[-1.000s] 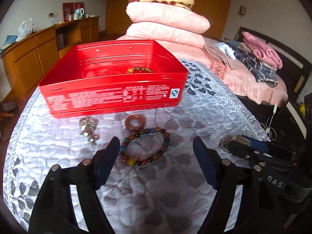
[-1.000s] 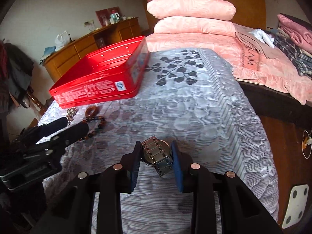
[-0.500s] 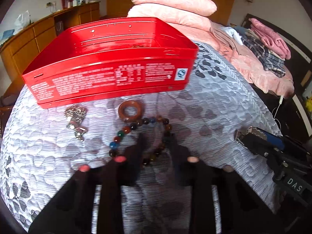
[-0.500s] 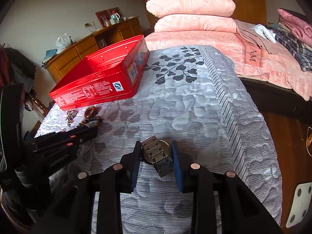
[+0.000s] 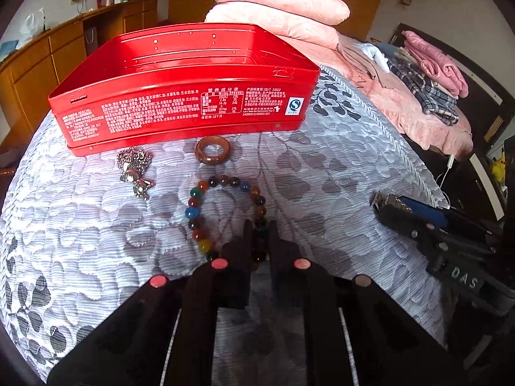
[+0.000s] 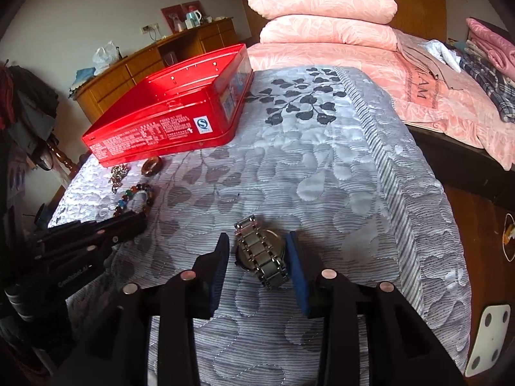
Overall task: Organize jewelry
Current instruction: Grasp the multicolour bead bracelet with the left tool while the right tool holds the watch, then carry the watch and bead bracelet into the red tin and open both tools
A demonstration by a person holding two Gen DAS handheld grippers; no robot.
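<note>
Where visible, red tin bears "QS"; right gripper reads "DAS".

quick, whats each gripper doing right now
Left gripper: just closed, pinching the near side of the bead bracelet.
Right gripper: jaws just opening, metal watch between them, gaps on both sides.

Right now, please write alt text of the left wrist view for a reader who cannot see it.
The left gripper has its jaws closed on a multicoloured bead bracelet lying on a grey quilted bedspread. Beyond lie a brown ring, a silver chain and an open red tin.
</note>
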